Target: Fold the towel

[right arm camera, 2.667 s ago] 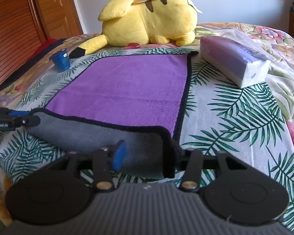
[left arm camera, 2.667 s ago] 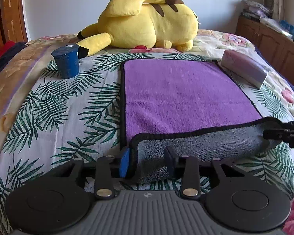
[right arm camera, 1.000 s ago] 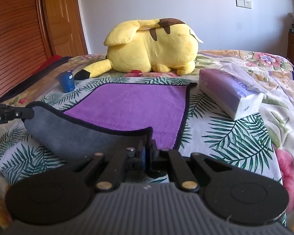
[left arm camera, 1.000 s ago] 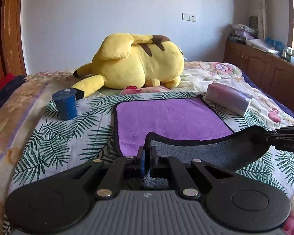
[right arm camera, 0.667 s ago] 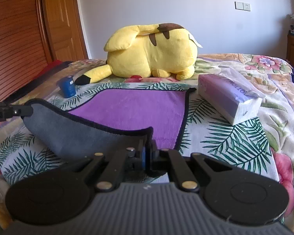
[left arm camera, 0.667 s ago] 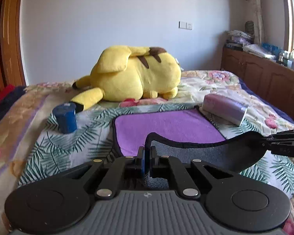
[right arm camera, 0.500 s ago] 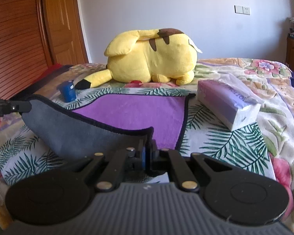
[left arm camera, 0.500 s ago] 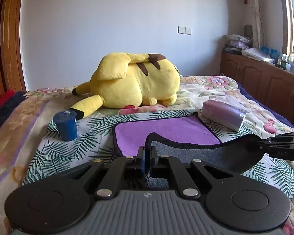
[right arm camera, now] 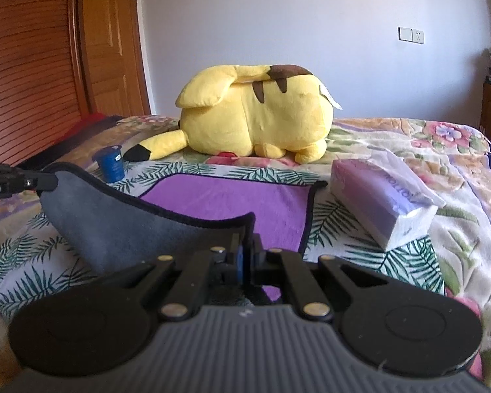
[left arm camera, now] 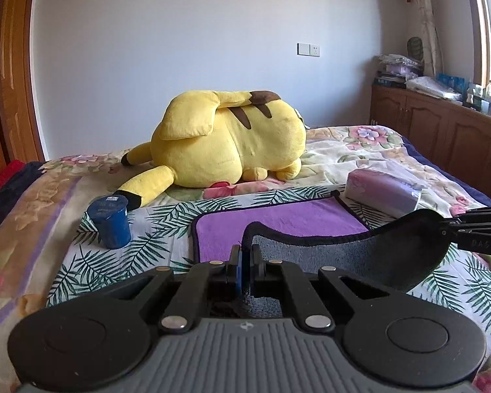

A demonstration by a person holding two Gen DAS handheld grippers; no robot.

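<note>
A towel, purple on top and grey underneath with a black hem [left arm camera: 278, 219] [right arm camera: 232, 199], lies on the bed. Its near edge is lifted and hangs in a sagging grey band between my two grippers. My left gripper [left arm camera: 244, 255] is shut on the near left corner. My right gripper [right arm camera: 245, 249] is shut on the near right corner; it also shows at the right edge of the left wrist view [left arm camera: 442, 222]. The left gripper shows at the left edge of the right wrist view [right arm camera: 50, 180]. The far part of the towel rests flat on the bedspread.
A big yellow plush toy [left arm camera: 226, 144] [right arm camera: 255, 114] lies beyond the towel. A blue cup [left arm camera: 109, 221] [right arm camera: 112, 163] stands left of it. A purple tissue pack [left arm camera: 383, 191] [right arm camera: 376, 203] lies to the right. Wooden cabinets [left arm camera: 442, 131] line the right wall, a wooden door [right arm camera: 49, 65] the left.
Both grippers closed on the near corners and rose, lifting the towel's near edge off the bed and carrying it toward the far edge. Less purple surface shows now.
</note>
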